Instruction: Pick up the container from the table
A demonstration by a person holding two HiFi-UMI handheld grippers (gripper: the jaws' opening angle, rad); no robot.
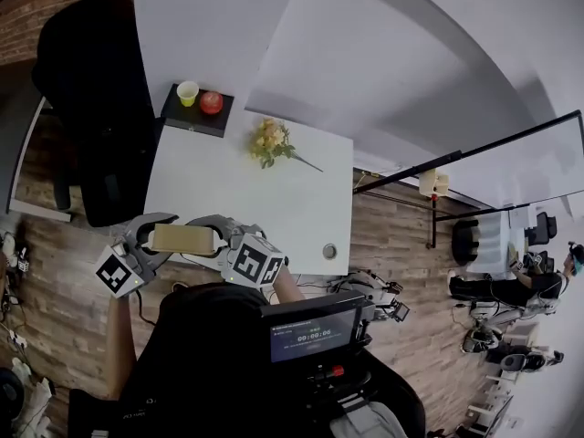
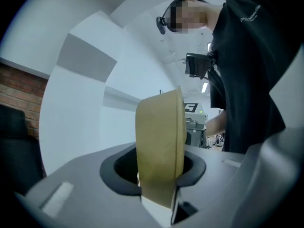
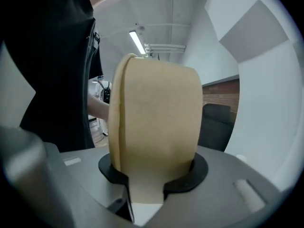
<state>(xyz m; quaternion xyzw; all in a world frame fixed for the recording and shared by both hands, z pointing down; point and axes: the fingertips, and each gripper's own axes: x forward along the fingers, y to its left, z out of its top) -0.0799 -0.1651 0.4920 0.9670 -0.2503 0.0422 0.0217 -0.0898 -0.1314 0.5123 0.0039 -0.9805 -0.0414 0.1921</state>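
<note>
Container (image 1: 182, 238) is a tan paper box at lower left of the head view. It is clear of the white table (image 1: 274, 199), just off the near edge and close in front of my torso. Pick-up looks basically done: it hangs in the air with nothing under it that I can see.

Left gripper (image 1: 157, 238) is clamped on its left end and right gripper (image 1: 217, 240) on its right end. Both gripper views show the box seated in the black jaw notches with the pads pressing on it, so it's a two-ended grasp.

Long axis runs left-right across the head view, roughly level, from one gripper to the other. In each gripper view it fills the centre and stands tall between the jaws. A raised rim shows on the side nearest my dark shirt, at right in the left gripper view and at left in the right gripper view. I think the rimmed face points toward me, but I'm not sure it's the top.

Next move, my call: keep both grips even, lift the ends together so it doesn't tilt, and don't squeeze harder because paper walls may buckle.

Further out on the table are flowers (image 1: 271, 142), a yellow cup (image 1: 188, 92) and a red object (image 1: 212, 102), all well apart from the box.
</note>
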